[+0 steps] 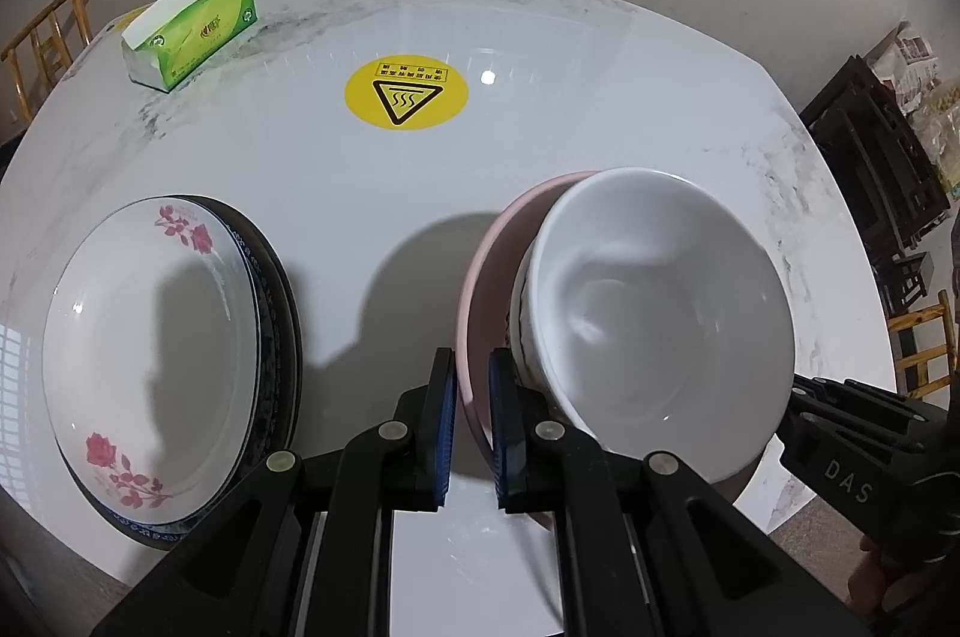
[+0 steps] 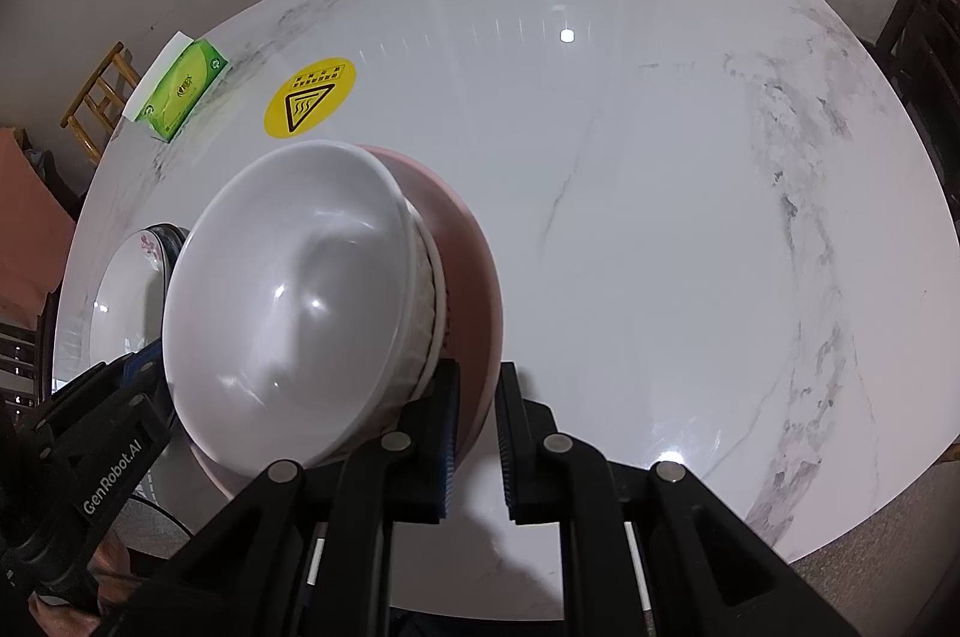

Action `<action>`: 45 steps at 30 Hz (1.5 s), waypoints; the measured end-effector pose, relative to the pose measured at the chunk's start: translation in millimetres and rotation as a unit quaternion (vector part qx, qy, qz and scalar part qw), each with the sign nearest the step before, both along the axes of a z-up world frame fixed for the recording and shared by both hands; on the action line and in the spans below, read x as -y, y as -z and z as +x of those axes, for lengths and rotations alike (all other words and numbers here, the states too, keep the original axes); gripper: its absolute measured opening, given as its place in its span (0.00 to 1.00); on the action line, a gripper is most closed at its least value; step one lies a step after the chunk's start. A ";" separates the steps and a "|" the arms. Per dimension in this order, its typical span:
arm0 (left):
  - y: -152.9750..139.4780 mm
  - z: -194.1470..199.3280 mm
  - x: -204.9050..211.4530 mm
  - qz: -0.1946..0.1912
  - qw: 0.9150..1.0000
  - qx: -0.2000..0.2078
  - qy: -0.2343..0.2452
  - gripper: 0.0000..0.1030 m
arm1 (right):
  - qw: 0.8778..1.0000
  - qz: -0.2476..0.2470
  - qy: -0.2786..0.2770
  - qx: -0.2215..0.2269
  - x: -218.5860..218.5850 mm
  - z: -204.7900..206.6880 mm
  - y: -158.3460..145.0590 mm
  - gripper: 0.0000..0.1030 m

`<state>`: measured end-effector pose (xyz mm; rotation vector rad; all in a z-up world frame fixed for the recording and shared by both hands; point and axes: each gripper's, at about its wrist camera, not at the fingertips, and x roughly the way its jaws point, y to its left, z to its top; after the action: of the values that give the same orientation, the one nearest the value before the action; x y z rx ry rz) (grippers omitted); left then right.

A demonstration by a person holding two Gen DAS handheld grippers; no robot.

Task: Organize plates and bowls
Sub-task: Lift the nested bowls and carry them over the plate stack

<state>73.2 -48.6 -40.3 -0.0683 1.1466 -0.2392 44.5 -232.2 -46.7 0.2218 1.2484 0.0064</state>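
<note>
White marble tabletop (image 1: pixel 540 145): both grippers, left gripper (image 1: pixel 474 433) at nine o'clock and right gripper (image 2: pixel 477 439) at three, pinching pink ceramic bowl's rim (image 1: pixel 480 289), steadying nested white bowl (image 1: pixel 660 301) for shared carrying, flowered plate stack (image 1: pixel 150 349) leftward.

A white bowl (image 1: pixel 660 313) sits nested in a wider pink bowl (image 1: pixel 480 271) near the table's front edge — toward the front-left corner lies a rose-patterned white plate (image 1: pixel 150 337), stacked on a dark blue-rimmed plate (image 1: pixel 282 313).
</note>
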 end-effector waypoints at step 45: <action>-56.8 5.5 -84.1 0.011 0.997 0.039 -0.059 0.06 | 0.997 -0.002 -0.072 0.038 -84.2 31.8 -58.6 0.12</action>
<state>78.7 35.5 16.4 -0.1057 1.0637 -0.1237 76.3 -148.0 11.9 0.1268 1.1856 0.1349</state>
